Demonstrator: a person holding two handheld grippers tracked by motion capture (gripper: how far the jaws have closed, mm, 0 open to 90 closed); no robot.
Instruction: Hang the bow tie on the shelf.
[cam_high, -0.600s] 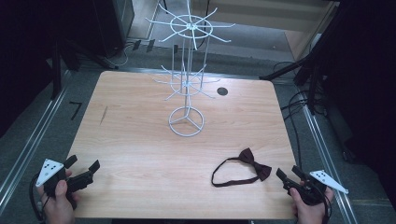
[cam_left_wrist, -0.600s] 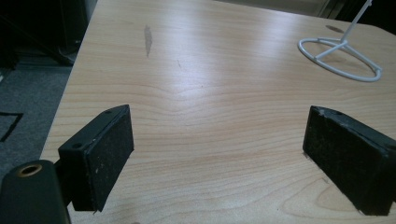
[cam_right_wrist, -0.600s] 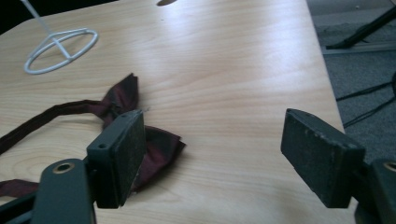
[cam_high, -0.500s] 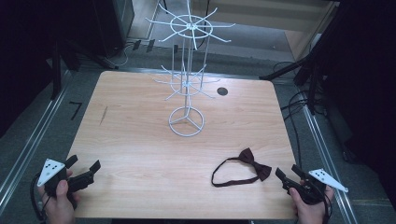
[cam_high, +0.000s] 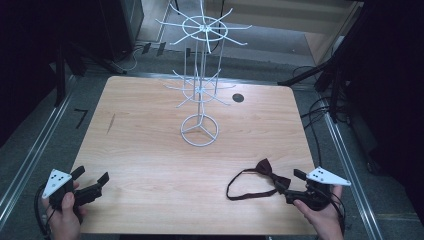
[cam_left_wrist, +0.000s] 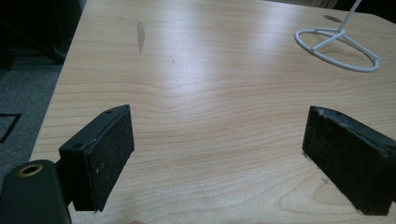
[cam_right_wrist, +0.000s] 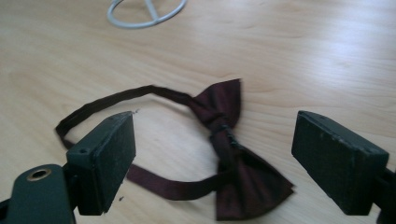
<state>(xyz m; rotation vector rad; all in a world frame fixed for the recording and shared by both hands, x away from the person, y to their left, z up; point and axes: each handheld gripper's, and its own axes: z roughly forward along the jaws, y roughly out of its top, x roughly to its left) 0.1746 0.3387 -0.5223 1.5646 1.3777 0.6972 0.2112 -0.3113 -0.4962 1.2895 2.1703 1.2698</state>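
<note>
Left gripper (cam_high: 90, 181) and right gripper (cam_high: 287, 182): black bodies showing flat rectangular jaws with screw holes, each wearing a grey three-cornered plate with dark dots and trailing a black cable.

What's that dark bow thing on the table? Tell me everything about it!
It is a bow tie, dark maroon, of slightly shiny cloth. Two fanned wings meet at a tight knot in the middle, and a thin strap of the same cloth runs from the knot in a closed loop. It lies flat on the wooden table, near the edge on the person's right, loop toward the middle. The right gripper is open just beside it, jaws on either side of the bow in the right gripper view, not touching it.
</note>
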